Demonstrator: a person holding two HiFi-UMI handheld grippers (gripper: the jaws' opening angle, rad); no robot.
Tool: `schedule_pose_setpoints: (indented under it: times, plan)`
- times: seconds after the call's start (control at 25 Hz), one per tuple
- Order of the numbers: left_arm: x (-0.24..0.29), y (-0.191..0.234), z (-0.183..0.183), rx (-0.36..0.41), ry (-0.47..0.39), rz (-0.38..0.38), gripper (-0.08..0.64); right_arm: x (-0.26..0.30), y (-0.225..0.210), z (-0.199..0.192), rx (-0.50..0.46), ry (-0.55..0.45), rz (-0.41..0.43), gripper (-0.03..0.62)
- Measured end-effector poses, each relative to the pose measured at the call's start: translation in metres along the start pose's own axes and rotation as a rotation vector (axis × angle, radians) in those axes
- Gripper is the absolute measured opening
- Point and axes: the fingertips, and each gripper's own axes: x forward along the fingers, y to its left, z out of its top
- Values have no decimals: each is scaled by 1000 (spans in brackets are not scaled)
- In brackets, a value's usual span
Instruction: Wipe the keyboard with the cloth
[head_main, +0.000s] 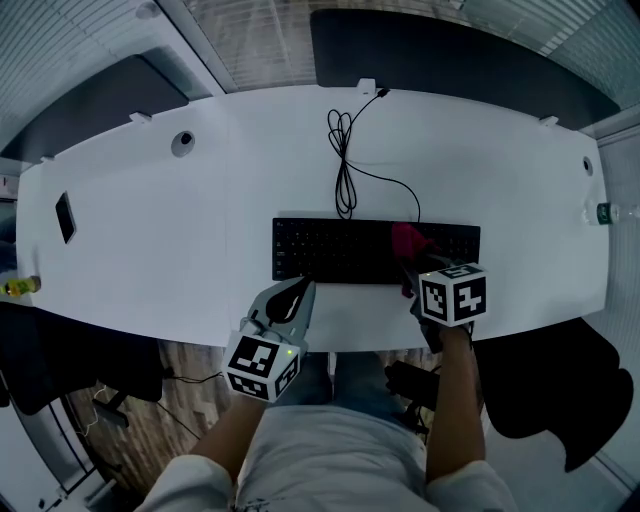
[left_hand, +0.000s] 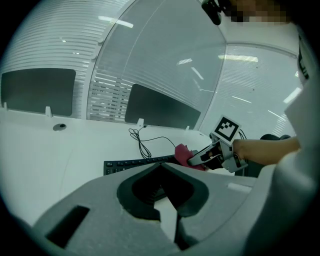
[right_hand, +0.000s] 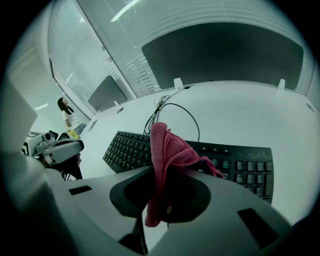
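Note:
A black keyboard (head_main: 340, 250) lies across the middle of the white desk (head_main: 150, 250), its cable (head_main: 345, 165) looping toward the back. My right gripper (head_main: 412, 265) is shut on a red cloth (head_main: 408, 239), which rests on the keyboard's right half. In the right gripper view the cloth (right_hand: 165, 150) hangs bunched between the jaws above the keys (right_hand: 127, 147). My left gripper (head_main: 298, 293) sits at the keyboard's front edge, left of centre, shut with nothing in it. The left gripper view shows the cloth (left_hand: 182, 151) and the right gripper (left_hand: 196, 159) over the keyboard (left_hand: 130, 164).
A black phone (head_main: 65, 216) lies on the desk's left part, with a yellow object (head_main: 20, 286) at the left edge. A round grommet (head_main: 183, 142) is at the back left. A bottle (head_main: 605, 212) stands at the right edge. Dark chairs (head_main: 545, 385) flank the person's legs.

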Motion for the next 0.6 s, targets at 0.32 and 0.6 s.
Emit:
schedule_pose_setpoints:
  times: [0.32, 0.6]
  plan:
    - [-26, 29, -5, -26, -16, 42, 11, 29, 52, 12, -67, 27, 54, 61]
    - [-44, 56, -9, -47, -25, 72, 11, 50, 90, 22, -111, 46, 86, 61]
